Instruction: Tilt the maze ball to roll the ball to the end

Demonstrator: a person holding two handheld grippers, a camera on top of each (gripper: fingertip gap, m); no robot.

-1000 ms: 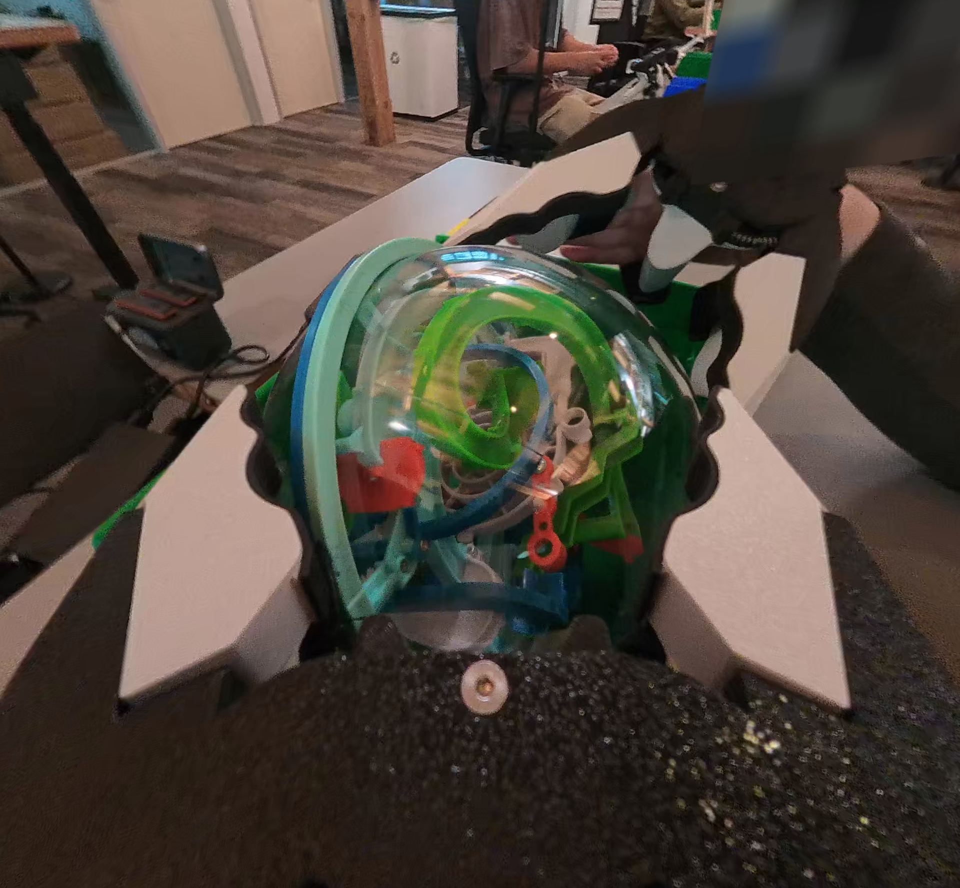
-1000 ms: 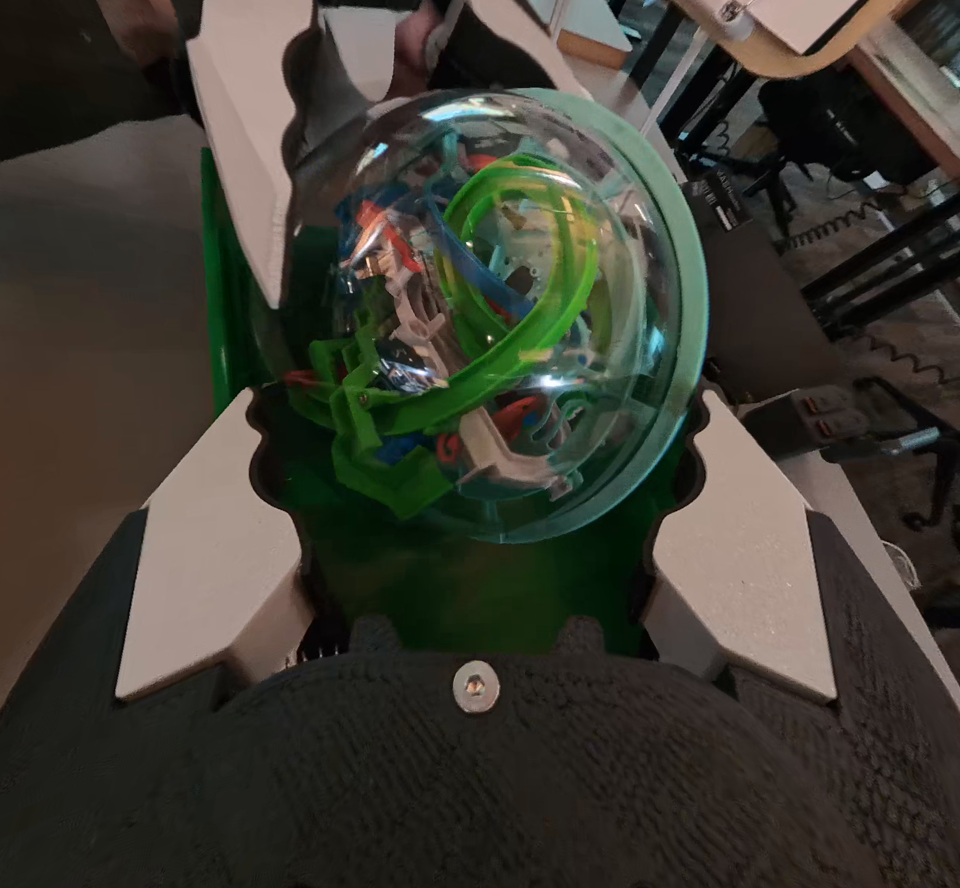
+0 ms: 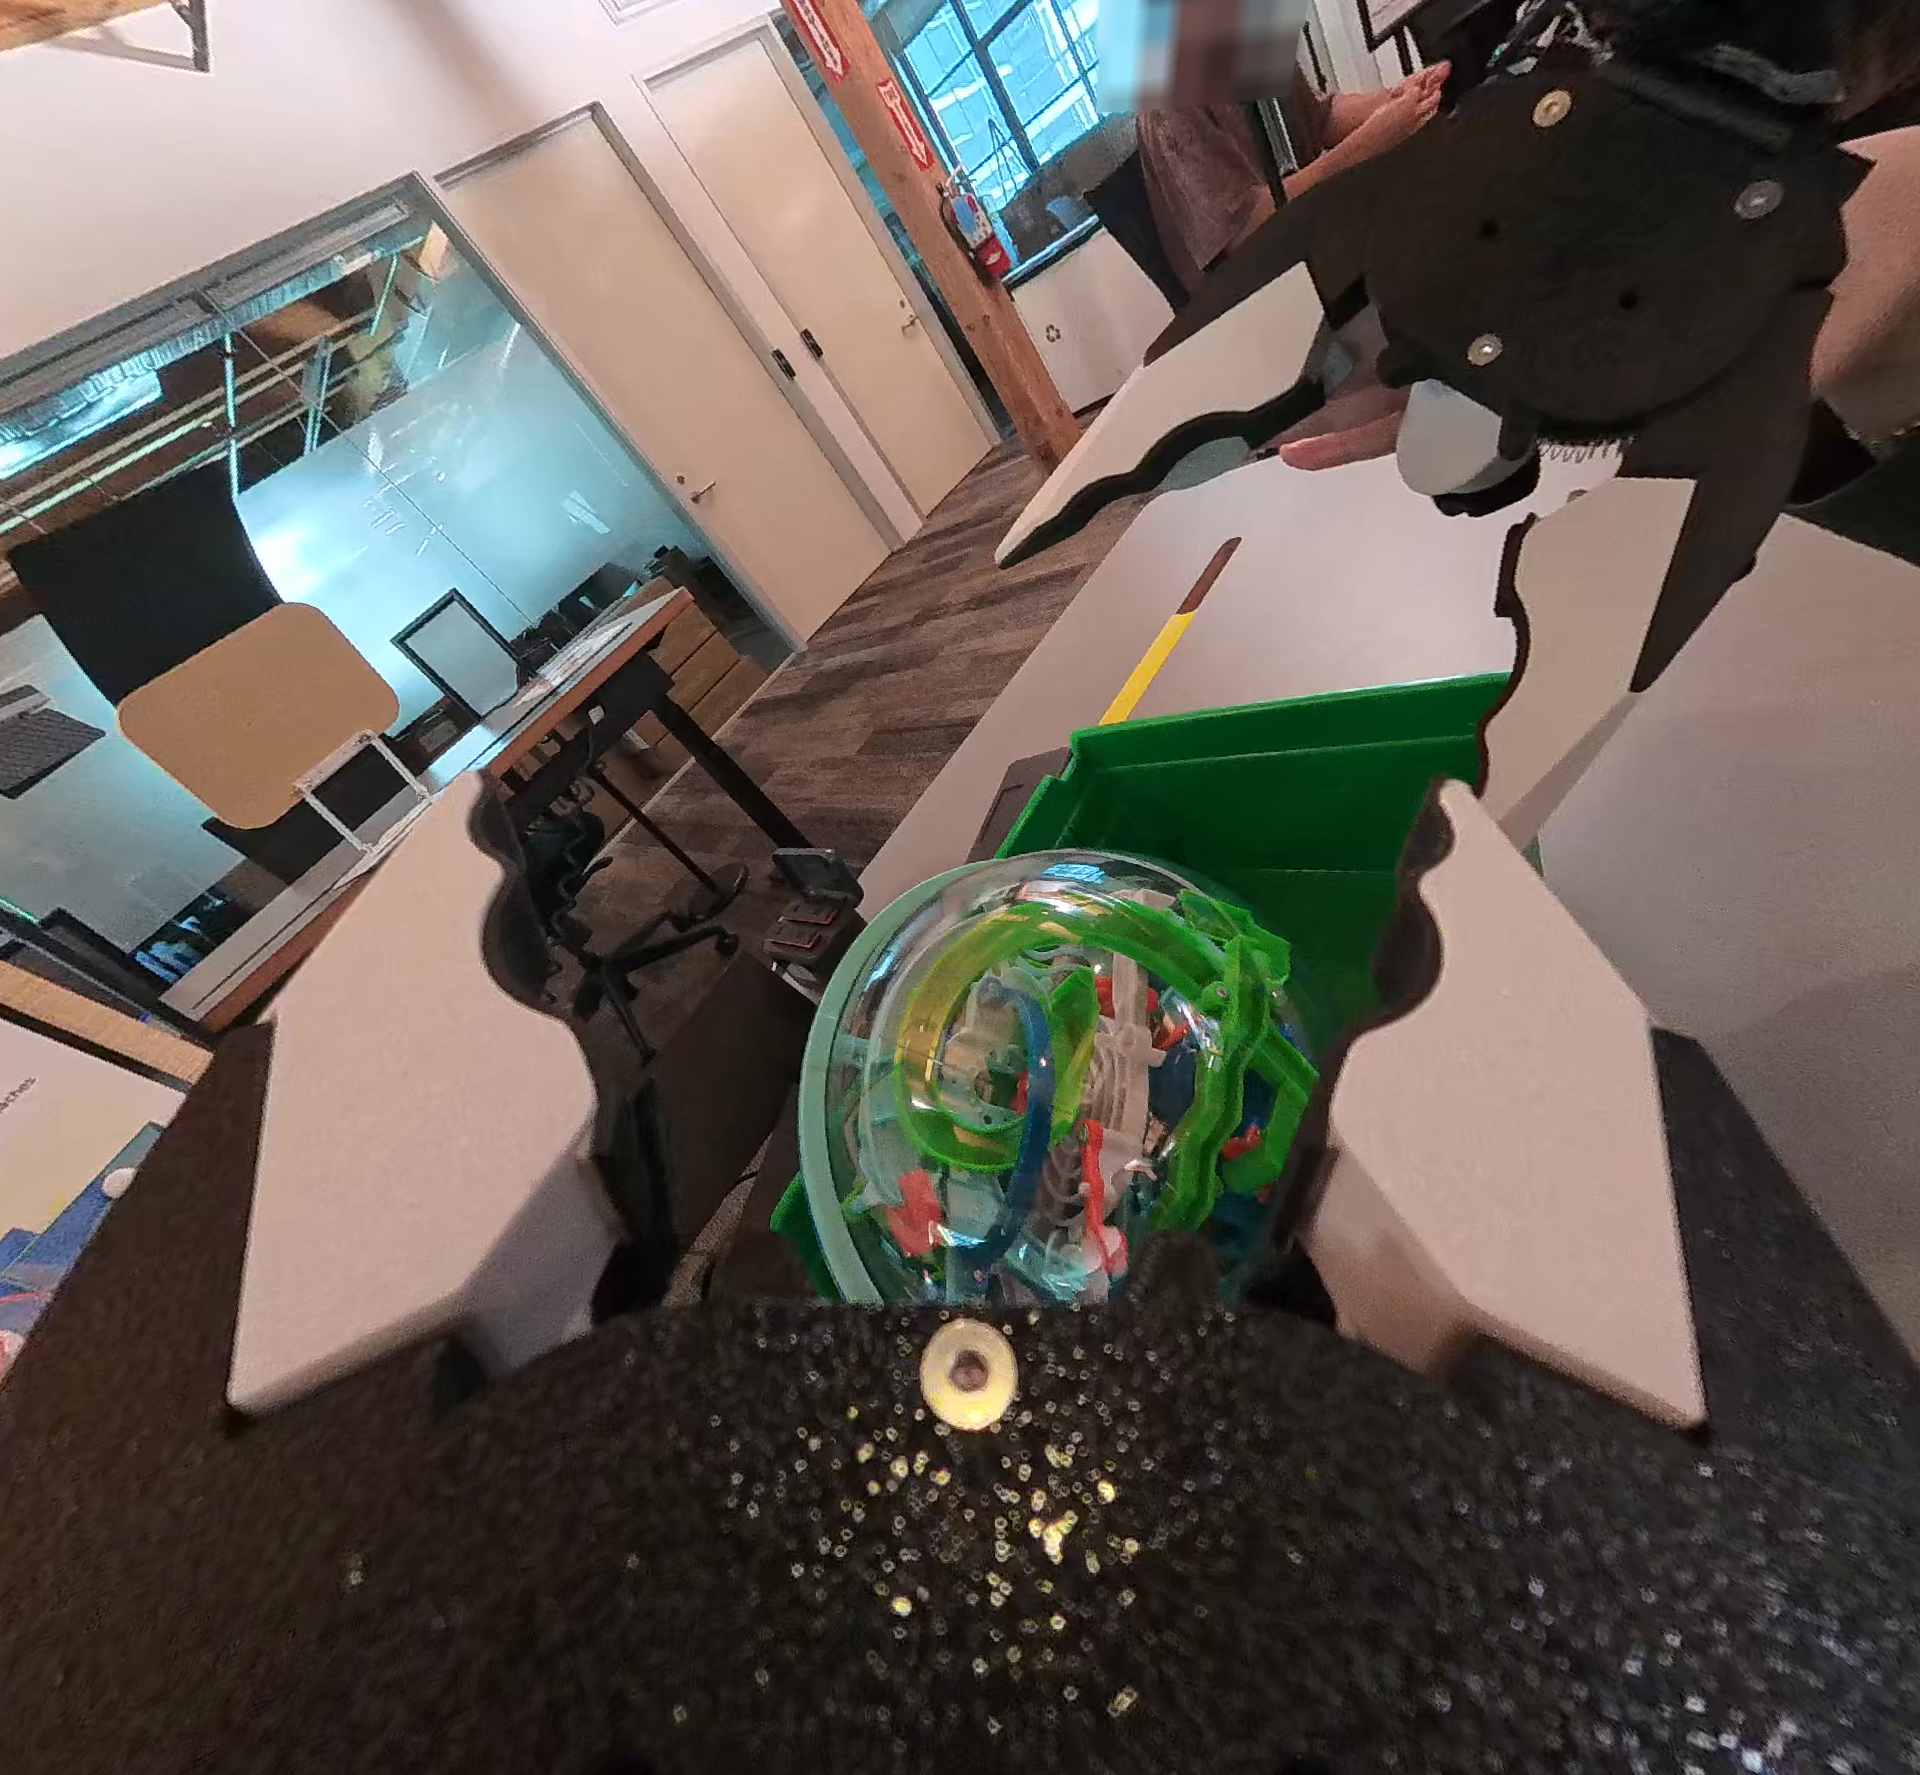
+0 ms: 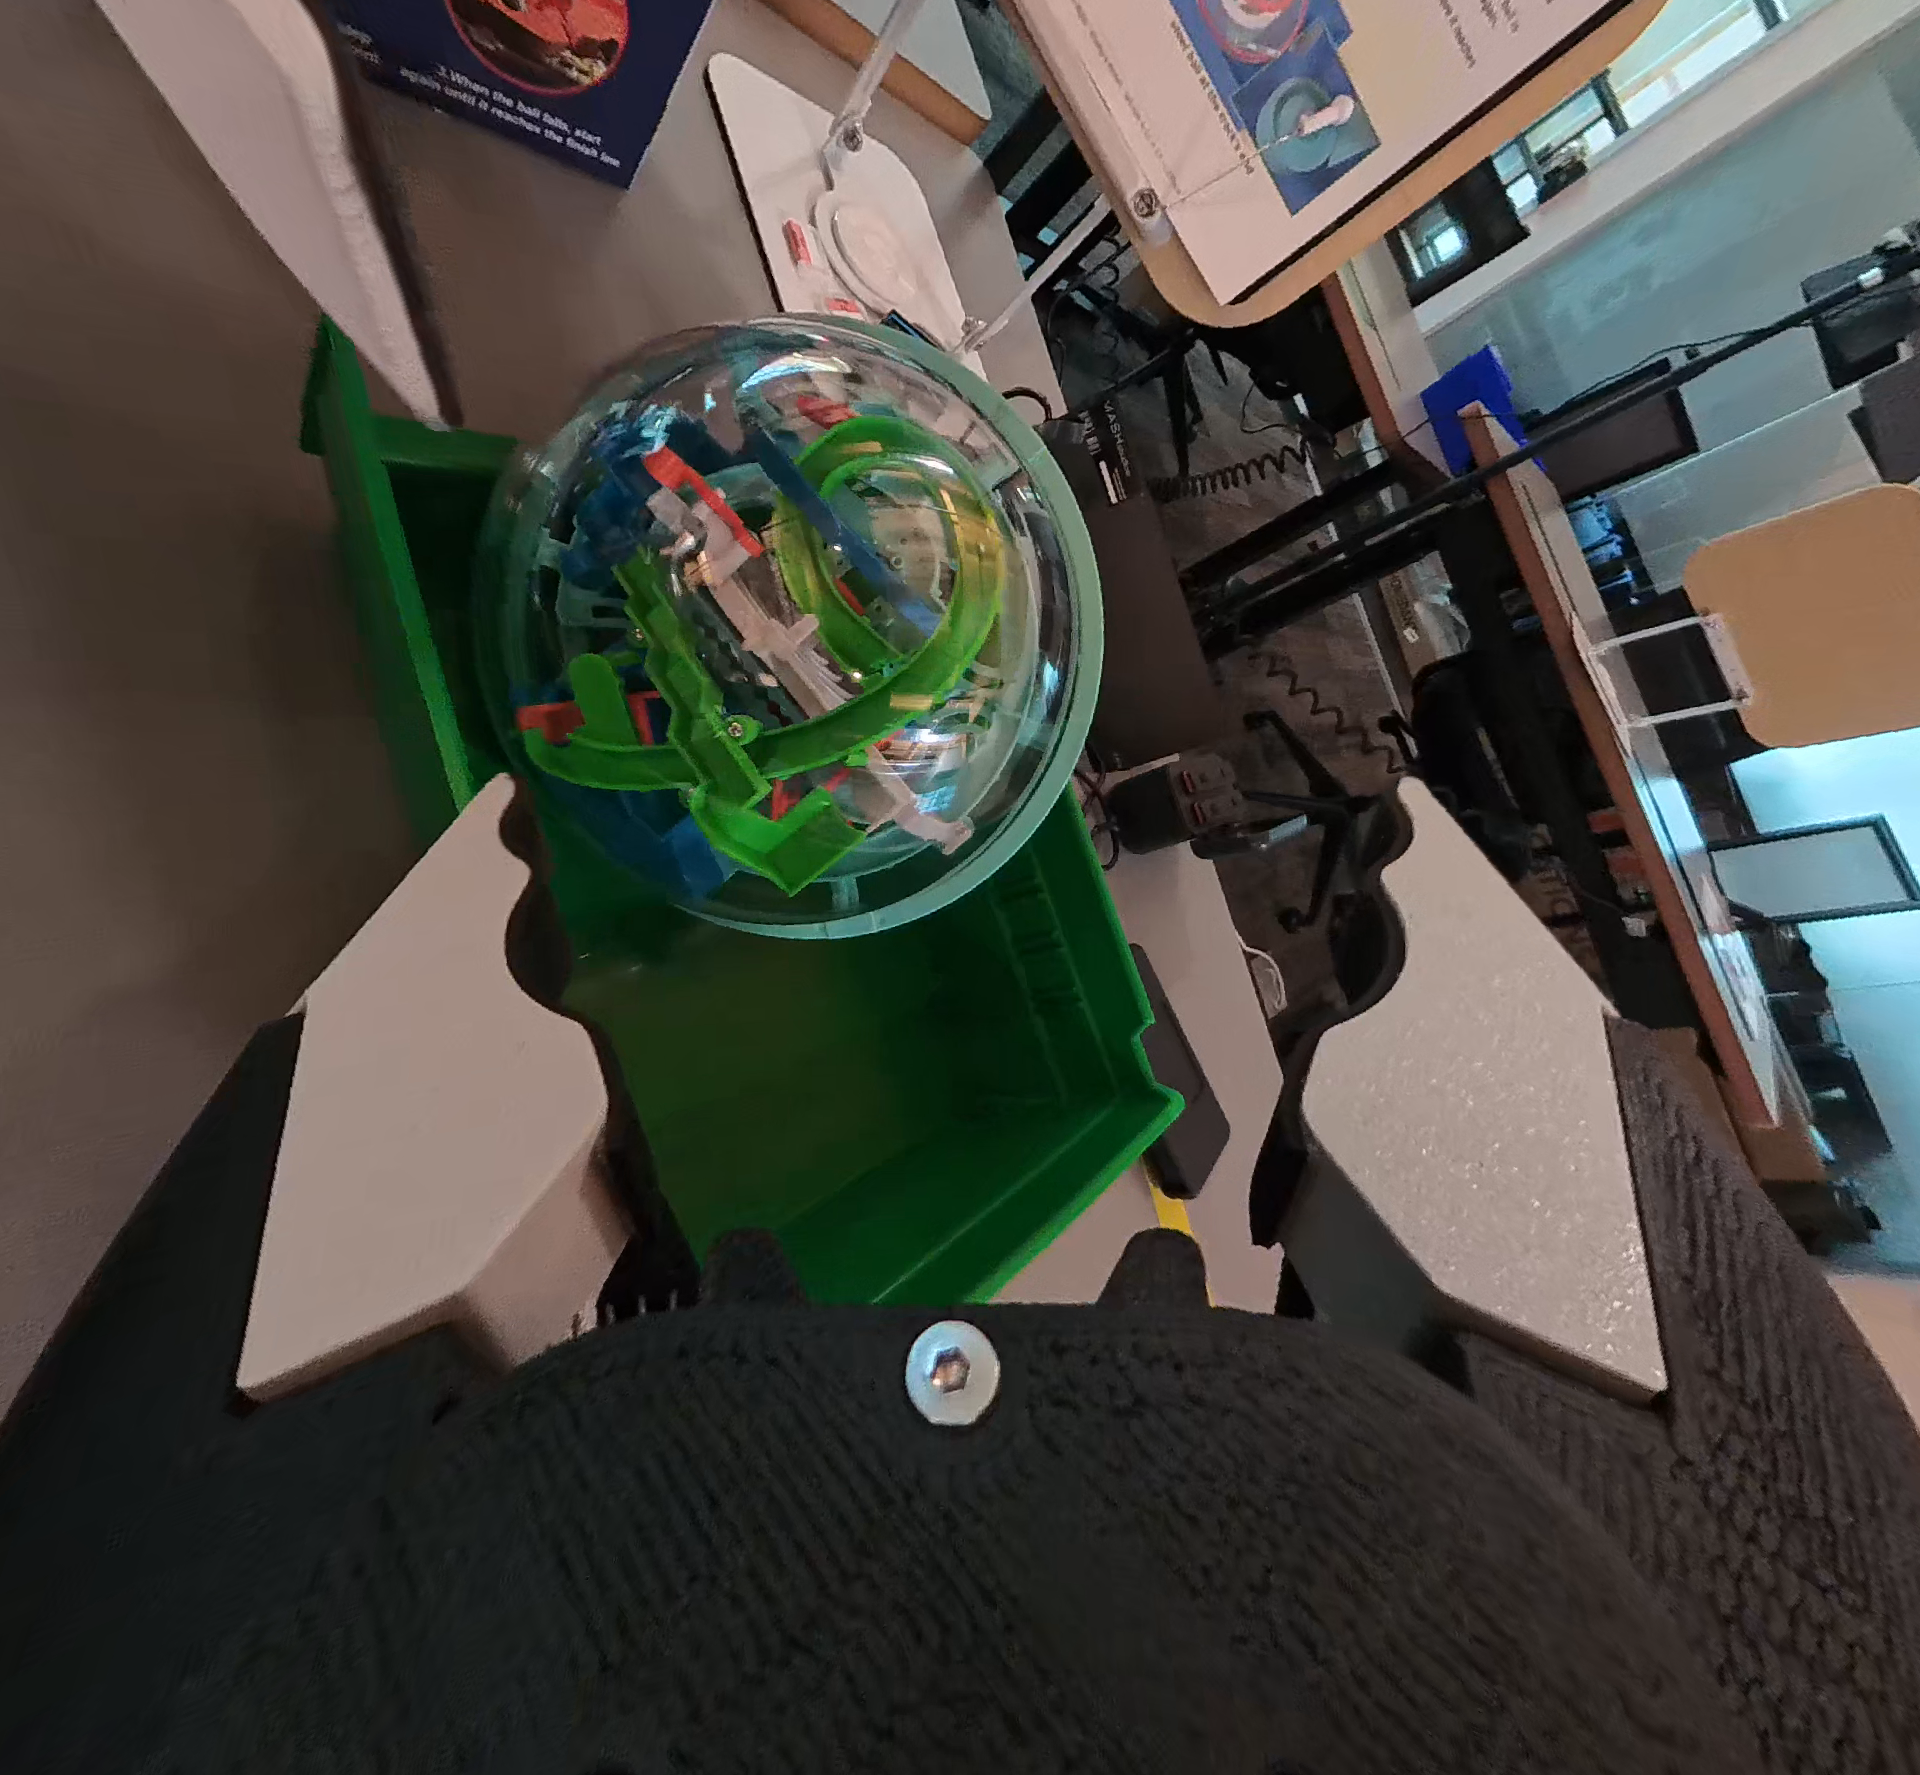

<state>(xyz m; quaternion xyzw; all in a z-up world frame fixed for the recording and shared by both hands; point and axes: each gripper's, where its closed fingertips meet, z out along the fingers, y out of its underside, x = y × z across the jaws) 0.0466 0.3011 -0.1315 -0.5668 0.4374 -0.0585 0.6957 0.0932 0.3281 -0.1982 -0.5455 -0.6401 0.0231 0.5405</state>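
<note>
Tabletop (image 3: pixel 1351 562), pale grey, carries everything in reach, with a yellow strip (image 3: pixel 1143 676) running along its surface near the edge. Next in size is a green plastic bin (image 4: pixel 883 1102), open-topped, lying on that table. The maze ball (image 4: pixel 779 624), a clear sphere ringed by a pale mint band and packed with lime-green, blue, red and white tracks, sits at the bin's far end, between the bin walls. I cannot make out the small ball inside it.

Both claws stand wide, and neither grips the sphere. The left gripper (image 3: pixel 956 852) has its white fingers (image 3: pixel 416 1050) spread well apart; the sphere lies low between them, close against the right-hand finger, while the other finger stands clear of it. The right gripper (image 4: pixel 956 852) is likewise splayed, its fingers (image 4: pixel 1475 1081) short of the sphere and apart from it. A person's hand (image 3: pixel 1340 437) shows behind that gripper's black body in the left wrist view.
</note>
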